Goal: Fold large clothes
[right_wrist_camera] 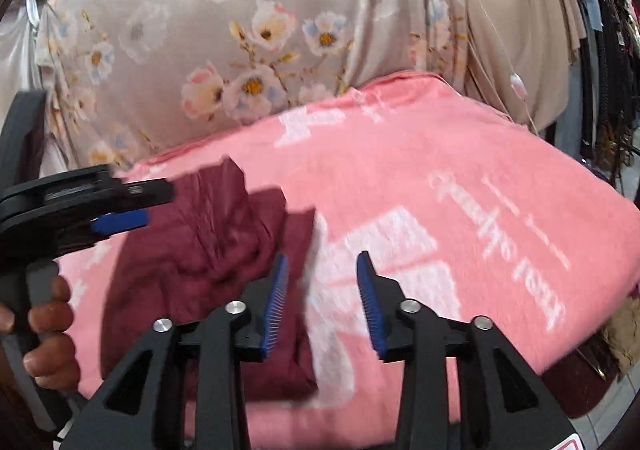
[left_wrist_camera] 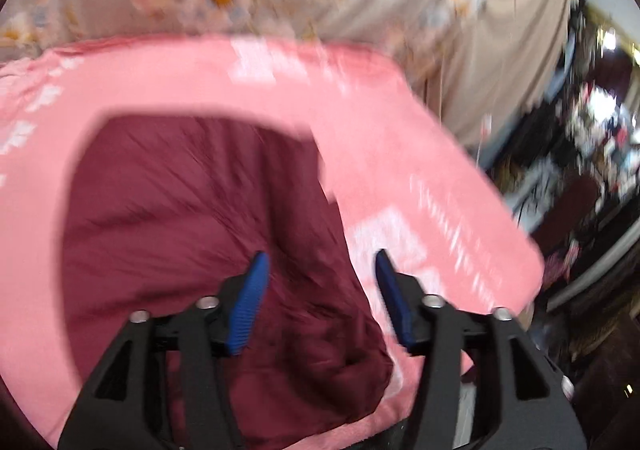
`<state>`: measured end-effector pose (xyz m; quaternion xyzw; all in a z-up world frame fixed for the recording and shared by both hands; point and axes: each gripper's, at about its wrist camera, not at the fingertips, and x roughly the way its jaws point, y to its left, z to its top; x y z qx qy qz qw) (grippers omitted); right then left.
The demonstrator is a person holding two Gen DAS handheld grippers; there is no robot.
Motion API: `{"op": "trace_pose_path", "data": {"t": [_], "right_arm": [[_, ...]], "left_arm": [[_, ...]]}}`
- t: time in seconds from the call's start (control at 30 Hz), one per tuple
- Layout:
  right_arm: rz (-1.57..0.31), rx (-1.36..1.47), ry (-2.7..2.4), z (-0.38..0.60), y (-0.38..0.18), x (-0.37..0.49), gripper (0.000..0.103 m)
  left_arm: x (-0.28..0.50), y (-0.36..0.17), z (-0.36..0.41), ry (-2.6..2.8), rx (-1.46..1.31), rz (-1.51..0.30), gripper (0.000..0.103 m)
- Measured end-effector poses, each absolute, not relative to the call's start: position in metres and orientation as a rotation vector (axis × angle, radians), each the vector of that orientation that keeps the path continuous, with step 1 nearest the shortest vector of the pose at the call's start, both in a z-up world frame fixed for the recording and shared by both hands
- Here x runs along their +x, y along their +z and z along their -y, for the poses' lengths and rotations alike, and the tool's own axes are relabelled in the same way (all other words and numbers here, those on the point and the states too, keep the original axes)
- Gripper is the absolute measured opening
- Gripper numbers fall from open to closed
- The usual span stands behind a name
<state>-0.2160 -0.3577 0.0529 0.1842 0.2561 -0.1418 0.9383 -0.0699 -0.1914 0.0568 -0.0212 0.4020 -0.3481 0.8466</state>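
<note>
A folded maroon garment [left_wrist_camera: 208, 234] lies on a pink blanket [left_wrist_camera: 248, 90] with white print. My left gripper [left_wrist_camera: 320, 262] hovers open over the garment's right edge, holding nothing. In the right wrist view the same maroon garment [right_wrist_camera: 208, 242] lies left of centre on the pink blanket [right_wrist_camera: 460, 178]. My right gripper [right_wrist_camera: 322, 264] is open and empty above the garment's right edge. The left gripper [right_wrist_camera: 120, 216] shows at the left of that view, above the garment, with a hand on its handle.
A beige floral cloth [right_wrist_camera: 248, 30] hangs behind the blanket. Plain beige fabric [right_wrist_camera: 516, 10] and dark hanging clothes [right_wrist_camera: 608, 62] stand at the right. The blanket's edge drops off at the right, with dark clutter [left_wrist_camera: 592, 154] beyond it.
</note>
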Motion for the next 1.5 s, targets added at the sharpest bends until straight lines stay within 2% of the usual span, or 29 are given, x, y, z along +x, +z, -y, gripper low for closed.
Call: {"op": "trace_pose_path", "data": {"t": [0.07,0.13,0.37,0.43,0.5,0.6,0.67,0.87,1.1,1.5], "right_arm": [[-0.512,0.424,-0.209,0.357,0.062,-0.193,0.062],[-0.525,0.473,-0.139,0.356,0.061,-0.166,0.063],[-0.661,0.54,-0.121,0.343,0.039,-0.089,0.063],[-0.694,0.555,-0.134,0.344,0.038,-0.075,0.059],[-0.738,0.56,-0.126,0.346,0.038,-0.062,0.044],[-0.795,0.536,-0.139,0.347,0.04,-0.051,0.005],[-0.791,0.511,-0.149,0.345,0.047,-0.053,0.002],[-0.649,0.426,-0.262,0.342,0.079,-0.107,0.001],[-0.719,0.44,-0.401,0.347,0.017,-0.124,0.001],[-0.752,0.367,-0.43,0.338,-0.028,-0.11,0.003]], "left_arm": [[-0.058,0.08,0.156,-0.651,-0.108,-0.79,0.064],[-0.044,0.091,0.131,-0.552,-0.139,-0.765,0.064],[-0.005,0.086,0.07,-0.372,-0.214,-0.79,0.064],[0.004,0.079,0.066,-0.352,-0.214,-0.806,0.064],[0.009,0.076,0.062,-0.342,-0.22,-0.813,0.064],[0.012,0.069,0.064,-0.332,-0.216,-0.825,0.063],[0.013,0.067,0.066,-0.335,-0.211,-0.83,0.063],[0.021,0.06,0.08,-0.364,-0.201,-0.851,0.063],[0.019,0.031,0.122,-0.425,-0.141,-0.916,0.063],[0.015,-0.012,0.164,-0.356,0.021,-0.891,0.066]]}}
